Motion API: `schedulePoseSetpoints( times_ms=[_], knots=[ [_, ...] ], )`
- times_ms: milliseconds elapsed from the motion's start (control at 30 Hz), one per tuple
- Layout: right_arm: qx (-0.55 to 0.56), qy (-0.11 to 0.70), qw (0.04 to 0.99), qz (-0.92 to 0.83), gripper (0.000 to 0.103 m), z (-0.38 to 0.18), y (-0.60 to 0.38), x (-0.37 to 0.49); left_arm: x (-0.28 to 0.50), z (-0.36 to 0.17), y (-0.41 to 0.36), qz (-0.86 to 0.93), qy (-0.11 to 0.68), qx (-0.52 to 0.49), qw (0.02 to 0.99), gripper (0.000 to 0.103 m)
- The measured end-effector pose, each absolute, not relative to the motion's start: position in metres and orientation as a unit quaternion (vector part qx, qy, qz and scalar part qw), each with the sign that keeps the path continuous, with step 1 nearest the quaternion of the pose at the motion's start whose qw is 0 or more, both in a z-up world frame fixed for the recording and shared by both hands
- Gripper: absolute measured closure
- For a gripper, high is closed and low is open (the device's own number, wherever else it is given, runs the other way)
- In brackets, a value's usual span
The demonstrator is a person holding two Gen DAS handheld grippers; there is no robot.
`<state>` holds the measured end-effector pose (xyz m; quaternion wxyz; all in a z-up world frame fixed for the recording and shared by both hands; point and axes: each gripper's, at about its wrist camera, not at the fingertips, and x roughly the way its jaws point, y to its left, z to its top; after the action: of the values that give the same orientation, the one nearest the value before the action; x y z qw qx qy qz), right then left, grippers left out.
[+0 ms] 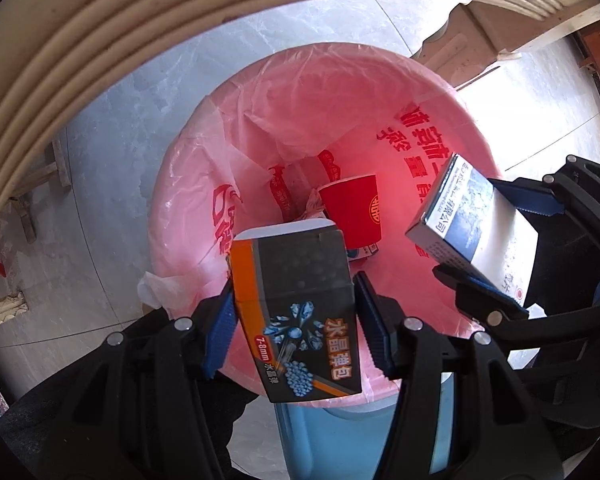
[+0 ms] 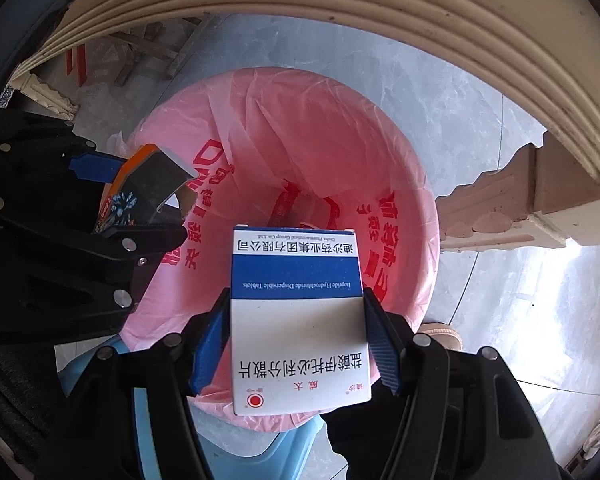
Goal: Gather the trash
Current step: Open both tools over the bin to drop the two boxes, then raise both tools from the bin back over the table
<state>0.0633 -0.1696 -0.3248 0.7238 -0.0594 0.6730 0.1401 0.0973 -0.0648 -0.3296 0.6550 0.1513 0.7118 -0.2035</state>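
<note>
The left gripper [image 1: 296, 320] pinches a glossy black-and-orange cardboard box [image 1: 296, 308]. At three o'clock, the right gripper [image 2: 296, 344] clamps a smooth white-and-blue carton [image 2: 298, 320] above the crinkled pink plastic-lined bin [image 1: 380, 92].

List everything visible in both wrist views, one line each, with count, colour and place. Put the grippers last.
Plastic bin liner: one, pink with red print, lining the bin below both grippers.
Plastic bin: one, light blue, on the floor under the liner.
Paper cup: one, red, lying inside the liner.
Gel-bead carton: one, black and orange, held over the liner.
Tablet carton: one, white and blue, held over the liner.
Moulded table edge: one, cream, arching above the bin.
Tiled floor: grey, around the bin.
Left gripper: one, black with blue pads, clamped on the gel-bead carton.
Right gripper: one, black with blue pads, clamped on the tablet carton.
</note>
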Motion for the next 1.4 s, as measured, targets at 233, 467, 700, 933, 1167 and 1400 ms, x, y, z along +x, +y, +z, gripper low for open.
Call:
schedulePoseSetpoints(
  times_ms=[233, 467, 700, 933, 1167, 1400],
  knots=[
    [-0.056, 0.678, 0.717, 0.152, 0.041, -0.331, -0.164, 0.066, 0.102, -0.341, -0.063, -0.191, 0.723, 0.146, 0.648, 0.048],
    [-0.051, 0.672, 0.723, 0.152, 0.027, -0.33, -0.162, 0.068, 0.102, -0.348, -0.064, -0.186, 0.735, 0.149, 0.635, 0.038],
    [-0.054, 0.67, 0.726, 0.145, 0.025, -0.328, -0.163, 0.069, 0.104, -0.349, -0.064, -0.175, 0.733, 0.156, 0.639, 0.031],
    [-0.059, 0.667, 0.729, 0.142, 0.025, -0.323, -0.162, 0.068, 0.101, -0.343, -0.064, -0.171, 0.725, 0.166, 0.647, 0.031],
    [-0.066, 0.659, 0.736, 0.144, 0.025, -0.309, -0.159, 0.061, 0.096, -0.329, -0.062, -0.167, 0.716, 0.172, 0.656, 0.031],
    [-0.061, 0.626, 0.762, 0.156, 0.025, -0.252, -0.157, 0.035, 0.072, -0.272, -0.054, -0.184, 0.689, 0.171, 0.68, 0.031]
  ],
)
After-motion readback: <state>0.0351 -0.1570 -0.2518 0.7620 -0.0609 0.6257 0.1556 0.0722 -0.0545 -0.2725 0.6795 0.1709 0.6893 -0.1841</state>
